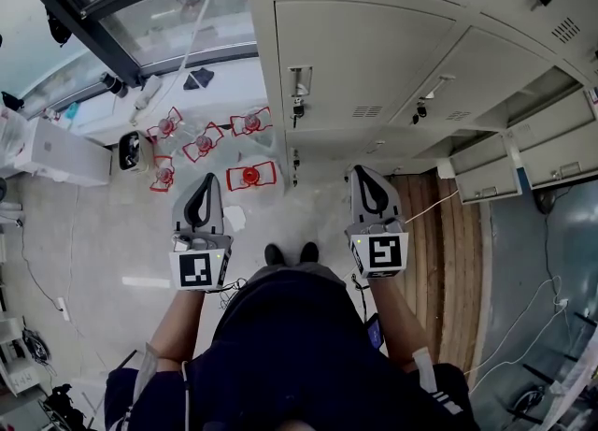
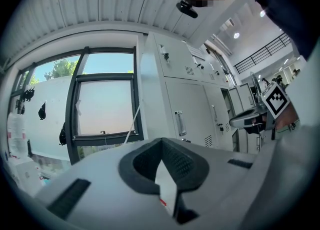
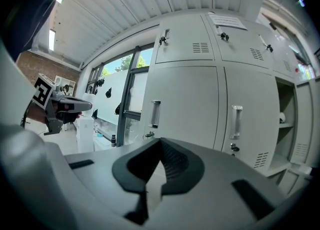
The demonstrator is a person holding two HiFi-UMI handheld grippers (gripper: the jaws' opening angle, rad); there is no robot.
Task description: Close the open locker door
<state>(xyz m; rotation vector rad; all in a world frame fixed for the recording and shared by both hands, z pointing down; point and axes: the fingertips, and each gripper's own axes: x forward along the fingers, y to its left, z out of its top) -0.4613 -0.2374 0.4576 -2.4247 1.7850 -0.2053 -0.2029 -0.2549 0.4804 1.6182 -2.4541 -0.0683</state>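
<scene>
**Two grippers being held shut before tall pale-grey metal lockers [image 1: 374, 36]**

The left gripper [image 1: 207, 179] and the right gripper [image 1: 366, 173] are being held level, side by side and well apart. Each has its jaws pressed together on nothing. Bare pale floor [image 1: 313, 200] is being left free between their tips and the closed door fronts. The open locker compartment [image 3: 286, 124] is being shown right of two closed doors, but its own door leaf cannot be made out.

The open locker [image 3: 286, 124] at the far right is cut off by the right gripper view's dark rim. The red objects [image 1: 250, 175] on the floor [image 1: 93, 223] are too small to identify.
</scene>
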